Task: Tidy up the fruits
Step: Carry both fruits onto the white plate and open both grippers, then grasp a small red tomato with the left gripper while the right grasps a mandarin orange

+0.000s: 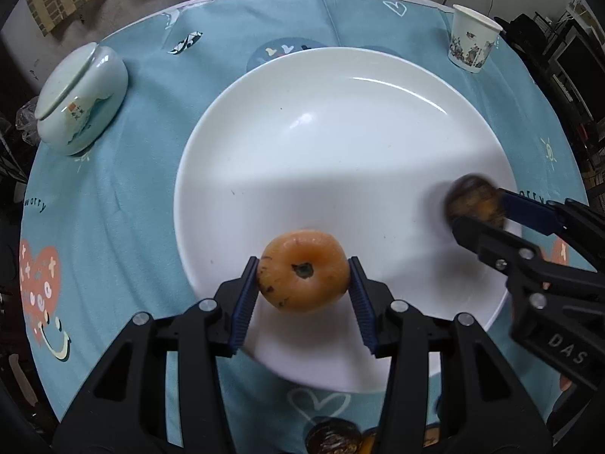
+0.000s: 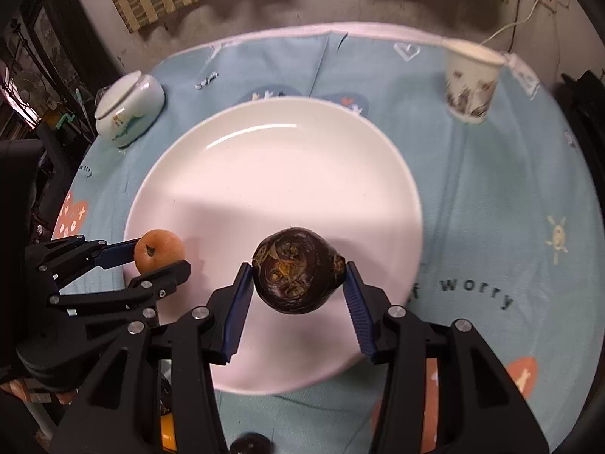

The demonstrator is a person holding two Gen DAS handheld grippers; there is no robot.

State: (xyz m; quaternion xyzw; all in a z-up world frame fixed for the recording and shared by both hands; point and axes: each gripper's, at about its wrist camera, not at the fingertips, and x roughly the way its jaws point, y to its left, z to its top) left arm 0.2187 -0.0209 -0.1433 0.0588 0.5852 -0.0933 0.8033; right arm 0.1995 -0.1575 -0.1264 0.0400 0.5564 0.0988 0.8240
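Left gripper (image 1: 302,283) fingers clamp an orange fruit (image 1: 302,269); right gripper (image 2: 298,283) fingers flank a dark fruit (image 2: 297,270), grip uncertain, both above the white plate (image 1: 340,132).

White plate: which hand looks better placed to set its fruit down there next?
Right, narrowly. The dark fruit between the right jaws hangs well inside the white plate, while the orange fruit in the left jaws hangs close to the plate's left edge. Both look nearly ready, though.
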